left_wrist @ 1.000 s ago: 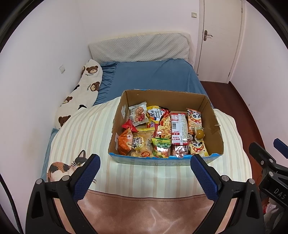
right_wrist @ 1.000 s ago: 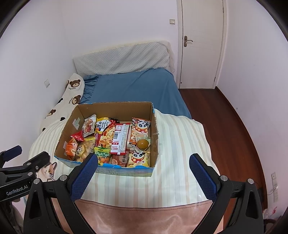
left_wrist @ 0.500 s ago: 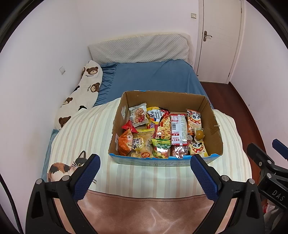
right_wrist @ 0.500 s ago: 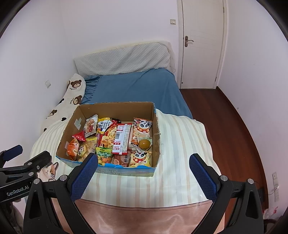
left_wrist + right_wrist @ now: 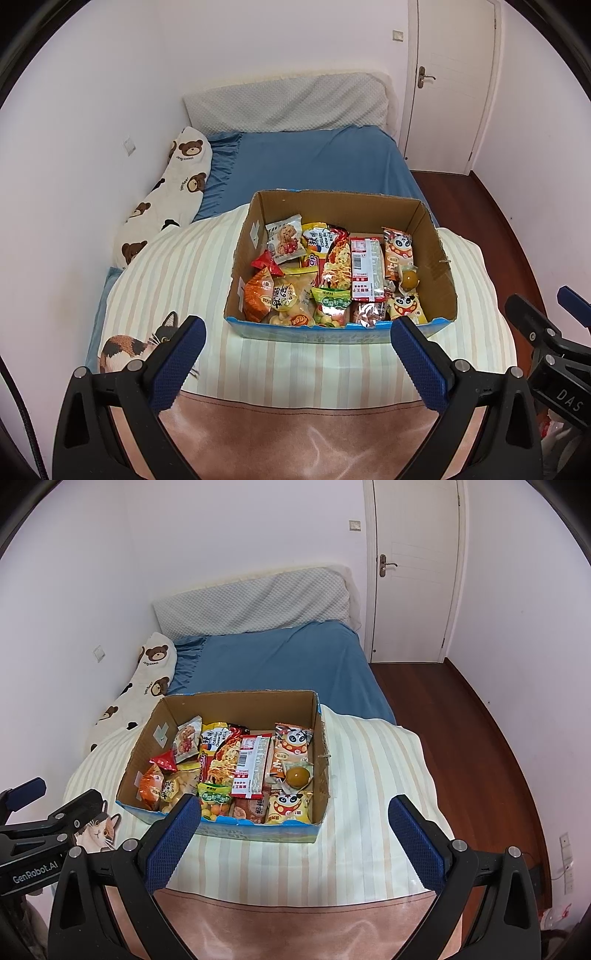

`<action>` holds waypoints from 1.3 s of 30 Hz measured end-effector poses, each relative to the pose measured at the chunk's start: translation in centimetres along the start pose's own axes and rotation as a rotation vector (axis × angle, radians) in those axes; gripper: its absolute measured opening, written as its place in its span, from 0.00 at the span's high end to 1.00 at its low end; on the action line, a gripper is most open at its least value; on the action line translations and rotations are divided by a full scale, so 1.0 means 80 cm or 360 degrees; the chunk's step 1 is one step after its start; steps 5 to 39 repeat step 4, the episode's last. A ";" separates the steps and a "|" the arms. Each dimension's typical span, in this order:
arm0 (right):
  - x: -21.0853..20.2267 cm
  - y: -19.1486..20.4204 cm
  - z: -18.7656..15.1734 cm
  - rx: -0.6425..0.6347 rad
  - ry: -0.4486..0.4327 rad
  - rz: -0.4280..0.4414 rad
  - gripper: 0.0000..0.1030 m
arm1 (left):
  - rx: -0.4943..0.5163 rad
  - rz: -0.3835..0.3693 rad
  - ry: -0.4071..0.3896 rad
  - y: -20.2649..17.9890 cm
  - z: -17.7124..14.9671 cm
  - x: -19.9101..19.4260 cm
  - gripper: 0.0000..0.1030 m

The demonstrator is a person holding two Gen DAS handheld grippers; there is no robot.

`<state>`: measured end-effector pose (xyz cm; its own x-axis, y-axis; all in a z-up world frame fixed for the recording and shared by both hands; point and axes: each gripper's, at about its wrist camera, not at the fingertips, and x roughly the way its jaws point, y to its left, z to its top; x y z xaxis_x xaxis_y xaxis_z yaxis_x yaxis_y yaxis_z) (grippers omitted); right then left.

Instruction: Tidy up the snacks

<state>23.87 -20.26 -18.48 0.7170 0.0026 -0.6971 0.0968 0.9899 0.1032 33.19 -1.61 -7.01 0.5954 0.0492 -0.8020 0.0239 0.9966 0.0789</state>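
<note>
An open cardboard box [image 5: 432, 236] [image 5: 147, 746] sits on a striped quilt on the bed, packed with several snack packets. Among them are a red noodle packet [image 5: 365, 267] [image 5: 251, 768], a panda packet [image 5: 399, 251] [image 5: 293, 744], an orange bag [image 5: 256, 293] and a round yellow-brown snack [image 5: 409, 279] [image 5: 297, 776]. My left gripper [image 5: 297, 334] hovers open just before the box's near edge, nothing between its blue pads. My right gripper [image 5: 293, 814] is open too, held above the box's near right corner. Each view shows the other gripper at its side edge.
The striped quilt [image 5: 177, 280] with a cat print covers the near bed. A bear-print pillow [image 5: 166, 192] lies along the left wall and a grey pillow [image 5: 288, 99] at the head. Wooden floor [image 5: 461, 746] and a shut white door [image 5: 413, 572] are to the right.
Both views have crept slightly nearer the box; it sits a touch larger and more central. Both grippers stay open and the snacks have not moved.
</note>
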 end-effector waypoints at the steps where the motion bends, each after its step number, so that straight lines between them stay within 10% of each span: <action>1: 0.000 -0.001 0.000 -0.0003 0.0001 0.0000 0.00 | -0.0003 0.0001 -0.0002 0.001 0.000 -0.001 0.00; 39: 0.000 0.000 0.000 -0.0003 -0.0001 -0.0002 0.00 | -0.0008 0.0001 0.0000 0.002 0.000 -0.001 0.00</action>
